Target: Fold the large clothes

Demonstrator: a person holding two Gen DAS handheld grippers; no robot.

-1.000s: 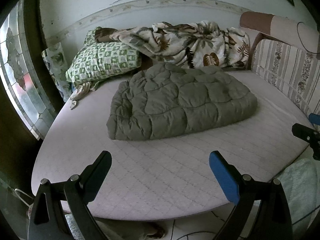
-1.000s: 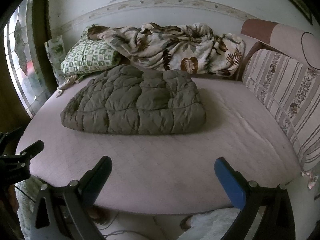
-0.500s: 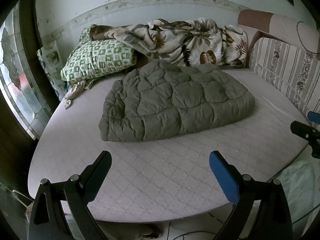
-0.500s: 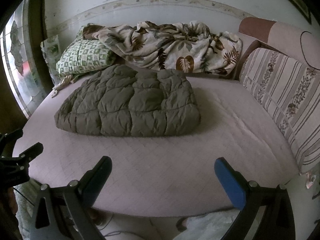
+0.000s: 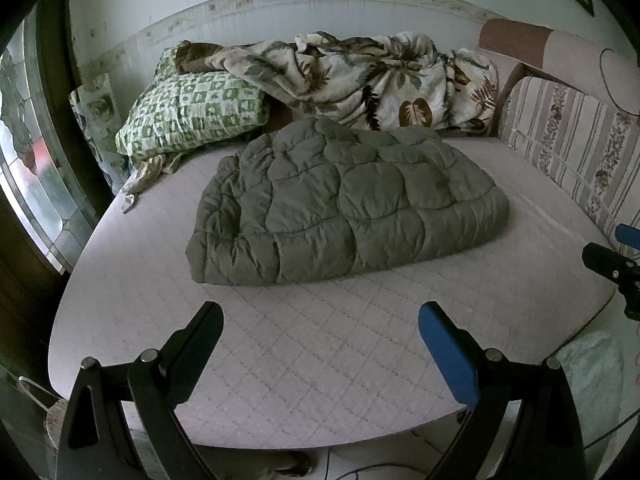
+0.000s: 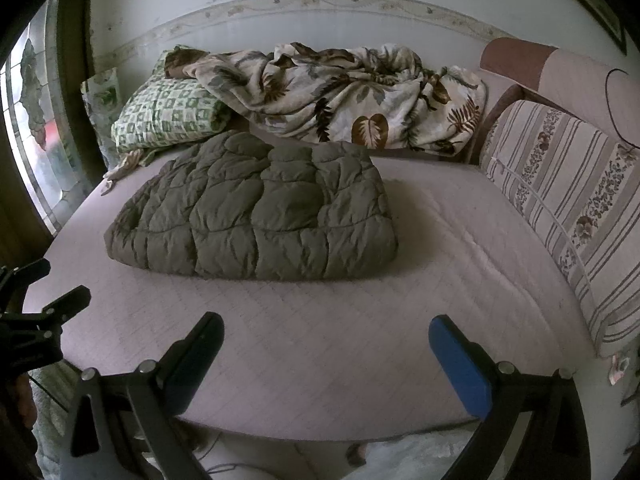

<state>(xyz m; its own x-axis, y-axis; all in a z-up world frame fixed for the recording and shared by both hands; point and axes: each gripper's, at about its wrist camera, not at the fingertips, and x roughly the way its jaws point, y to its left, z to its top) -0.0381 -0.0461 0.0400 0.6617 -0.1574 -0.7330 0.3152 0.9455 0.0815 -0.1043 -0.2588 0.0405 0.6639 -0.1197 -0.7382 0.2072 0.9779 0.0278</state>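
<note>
A folded olive-green quilted comforter (image 5: 344, 204) lies as a thick bundle in the middle of the pale pink mattress (image 5: 304, 344); it also fills the centre of the right wrist view (image 6: 256, 208). My left gripper (image 5: 320, 332) hangs open over the mattress's near edge, well short of the comforter, nothing between its fingers. My right gripper (image 6: 326, 340) is likewise open and empty above the near edge. The right gripper's tip (image 5: 608, 260) shows at the left view's right edge, and the left gripper's tip (image 6: 52, 308) at the right view's left edge.
A leaf-print blanket (image 5: 368, 80) is heaped against the back wall, beside a green checked pillow (image 5: 192, 116). A striped cushion (image 6: 568, 208) and padded headboard (image 6: 560, 72) line the right side. A stained-glass window (image 5: 28, 168) stands at the left. Pale cloth (image 5: 592, 372) lies below the bed.
Both grippers have drifted slightly, so the comforter sits a little lower and nearer in both views. Both stay open and empty; the comforter has not moved on the bed.
</note>
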